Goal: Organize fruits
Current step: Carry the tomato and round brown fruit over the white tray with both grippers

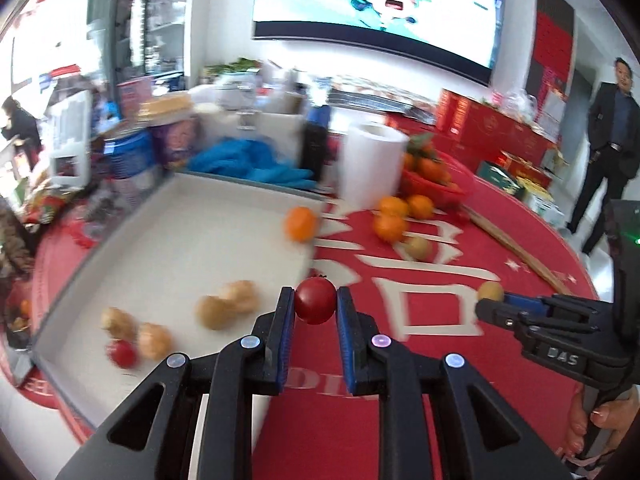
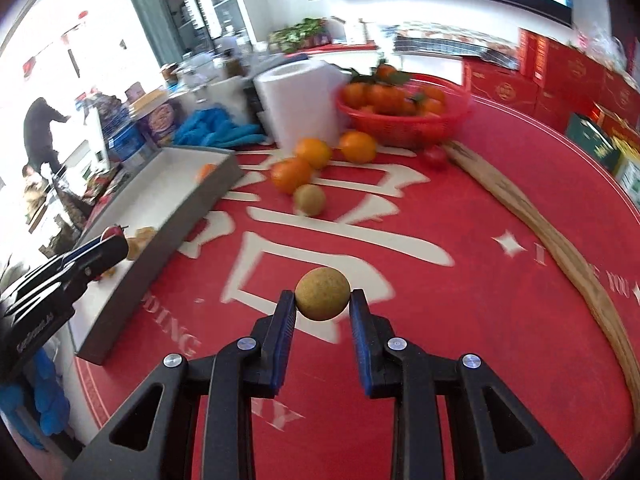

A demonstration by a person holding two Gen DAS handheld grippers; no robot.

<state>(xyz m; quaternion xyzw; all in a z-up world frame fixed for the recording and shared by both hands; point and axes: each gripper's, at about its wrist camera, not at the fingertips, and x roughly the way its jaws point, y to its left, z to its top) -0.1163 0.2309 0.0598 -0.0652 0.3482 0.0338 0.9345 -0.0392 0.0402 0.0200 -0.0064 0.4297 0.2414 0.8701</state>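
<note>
Left gripper (image 1: 315,307) clamped on a red tomato (image 1: 315,299); right gripper (image 2: 322,305) clamped on a tan round fruit (image 2: 322,299).
Both fruits held clear above the red tablecloth (image 2: 460,320), tomato over the grey tray's (image 2: 160,236) near edge; oranges (image 2: 291,175) loose near tray's far corner.

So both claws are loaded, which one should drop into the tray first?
Left, probably. The left claw grips the red tomato right at the tray edge. The right claw holds its round tan fruit out over the red tablecloth, clearly farther from the tray.
</note>
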